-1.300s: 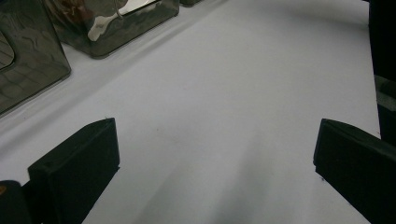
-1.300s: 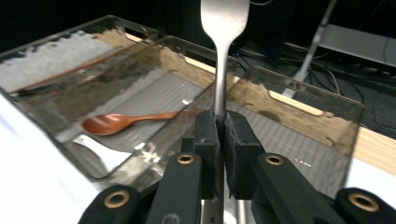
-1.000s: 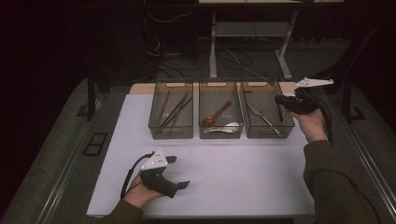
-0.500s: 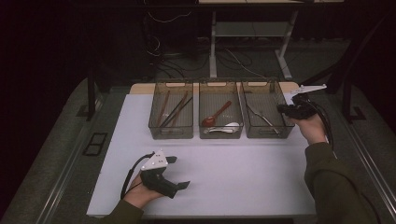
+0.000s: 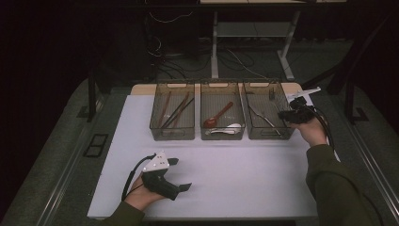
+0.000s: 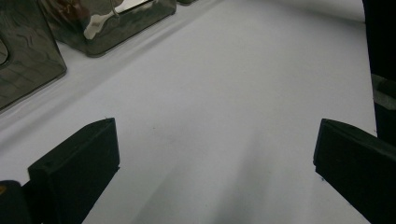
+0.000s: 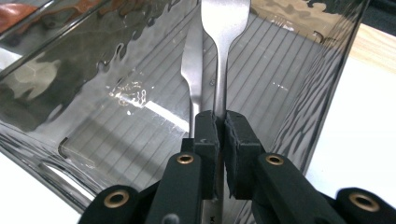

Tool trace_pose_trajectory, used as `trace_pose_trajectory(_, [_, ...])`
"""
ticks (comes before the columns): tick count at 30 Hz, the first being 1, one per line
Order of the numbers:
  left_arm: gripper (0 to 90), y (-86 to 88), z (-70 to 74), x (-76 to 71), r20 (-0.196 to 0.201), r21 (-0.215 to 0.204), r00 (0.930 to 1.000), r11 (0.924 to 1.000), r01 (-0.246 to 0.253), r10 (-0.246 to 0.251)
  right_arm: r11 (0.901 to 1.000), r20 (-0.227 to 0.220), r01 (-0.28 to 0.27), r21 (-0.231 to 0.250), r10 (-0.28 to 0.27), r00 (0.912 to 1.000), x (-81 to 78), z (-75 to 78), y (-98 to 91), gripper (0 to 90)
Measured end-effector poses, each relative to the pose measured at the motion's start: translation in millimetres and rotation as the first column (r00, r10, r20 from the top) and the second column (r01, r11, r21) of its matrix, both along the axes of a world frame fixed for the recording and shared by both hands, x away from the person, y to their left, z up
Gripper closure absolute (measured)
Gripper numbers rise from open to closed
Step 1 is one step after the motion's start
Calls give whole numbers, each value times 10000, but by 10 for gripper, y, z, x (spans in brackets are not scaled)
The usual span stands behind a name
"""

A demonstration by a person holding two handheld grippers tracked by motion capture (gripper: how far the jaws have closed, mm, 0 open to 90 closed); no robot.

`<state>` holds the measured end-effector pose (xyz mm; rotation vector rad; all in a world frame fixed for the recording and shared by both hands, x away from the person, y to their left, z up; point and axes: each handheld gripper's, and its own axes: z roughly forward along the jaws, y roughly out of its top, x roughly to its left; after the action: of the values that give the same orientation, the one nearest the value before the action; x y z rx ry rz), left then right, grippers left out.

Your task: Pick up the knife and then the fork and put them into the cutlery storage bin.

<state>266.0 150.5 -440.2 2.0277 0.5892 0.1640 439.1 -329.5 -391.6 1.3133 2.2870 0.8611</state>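
Holding a metal utensil over the right-hand bin

High view: three smoked, see-through bins stand side by side at the far edge of the white table mat (image 5: 226, 179). The left bin (image 5: 172, 115) holds long brown sticks, probably chopsticks. The middle bin (image 5: 222, 115) holds a red spoon (image 5: 217, 116) and a white spoon (image 5: 226, 129). The right bin (image 5: 266, 115) holds metal cutlery. The right gripper (image 5: 285, 114) sits at the right bin's right wall, its tip over the rim, held from behind by the person's right hand (image 5: 311, 132). The left gripper (image 5: 178, 174) rests low at the near left part of the mat, well apart from the bins, jaws spread and nothing between them.

Left gripper view: two black jaws stand wide apart at the bottom corners, bare white mat between them. Bin walls show at the upper left.

Right gripper view: jaws are closed tight on the flat handle of a metal utensil (image 7: 223, 28), which rises straight up from the pads; its working end is cut off by the frame, so I cannot tell fork from spoon. A second metal handle (image 7: 193, 60) lies just left of it, inside the bin. Behind both is the bin's ribbed floor (image 7: 261, 70), so the held piece hangs within or just above the right bin. Whether it touches the floor cannot be told.
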Motion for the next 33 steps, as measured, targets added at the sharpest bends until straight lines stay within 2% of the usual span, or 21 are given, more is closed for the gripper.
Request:
trace_pose_trajectory(5, [0, 1, -2, 1, -11, 13, 10000, 10000, 4, -4, 9998, -104, -40, -180, 38, 9999, 15, -15, 23, 809])
trace_pose_trajectory(10, [0, -2, -2, -1, 2, -4, 10000, 10000, -4, 4, 10000, -77, 65, 51, -65, 9999, 9, 4, 10, 707])
trace_pose_trajectory(16, [0, 3, 1, 0, -9, 8, 10000, 10000, -13, 13, 9990, -15, 206, 388, -205, 9998, 0, 31, -20, 614])
trace_pose_trajectory(22, [0, 26, 2, 9, -31, 26, 10000, 10000, -64, 64, 9936, 61, 459, 1031, -468, 9989, -9, 62, -24, 449])
trace_pose_trajectory(27, [0, 62, 2, 26, -81, -12, 9998, 9999, -167, 167, 9913, 472, 369, 1266, -431, 9980, -52, 104, 31, 362])
trace_pose_trajectory(33, [0, 64, 1, 25, -115, 14, 9998, 9999, -172, 172, 9843, 1038, 506, 1694, -688, 9922, -88, 140, 70, 266])
